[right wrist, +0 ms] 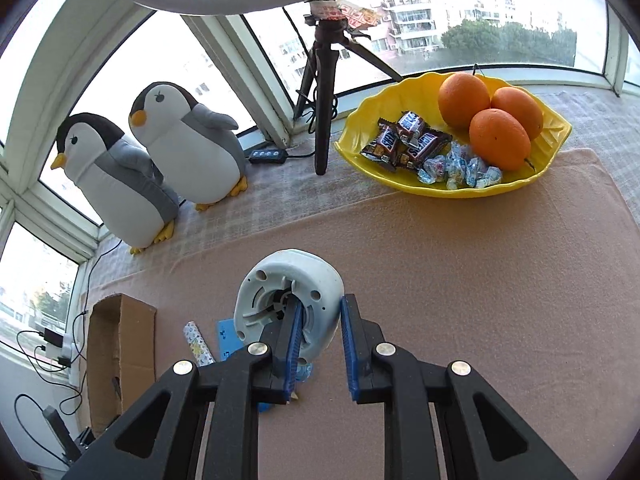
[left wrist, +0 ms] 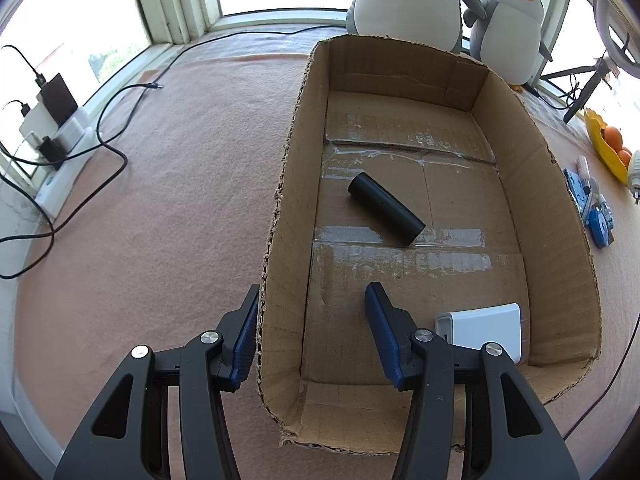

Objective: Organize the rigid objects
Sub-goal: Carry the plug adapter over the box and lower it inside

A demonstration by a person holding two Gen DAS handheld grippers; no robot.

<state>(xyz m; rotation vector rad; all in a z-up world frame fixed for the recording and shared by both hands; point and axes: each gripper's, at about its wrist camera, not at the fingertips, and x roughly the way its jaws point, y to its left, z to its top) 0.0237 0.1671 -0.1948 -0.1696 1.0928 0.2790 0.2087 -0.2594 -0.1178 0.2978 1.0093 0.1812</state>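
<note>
In the left wrist view, my left hand-held gripper (left wrist: 313,290) stands open across the left wall of the cardboard box (left wrist: 280,280), one finger outside and one inside. Nothing is clamped. In the box, a black cylinder (left wrist: 386,210) lies near the middle and a white flat block (left wrist: 488,328) sits at 5 o'clock. In the right wrist view, my right hand-held gripper (right wrist: 321,302) grips a white round housing (right wrist: 280,280) by its rim, above the counter (right wrist: 480,280). A yellow dish (right wrist: 360,136) sits at 1 o'clock.
</note>
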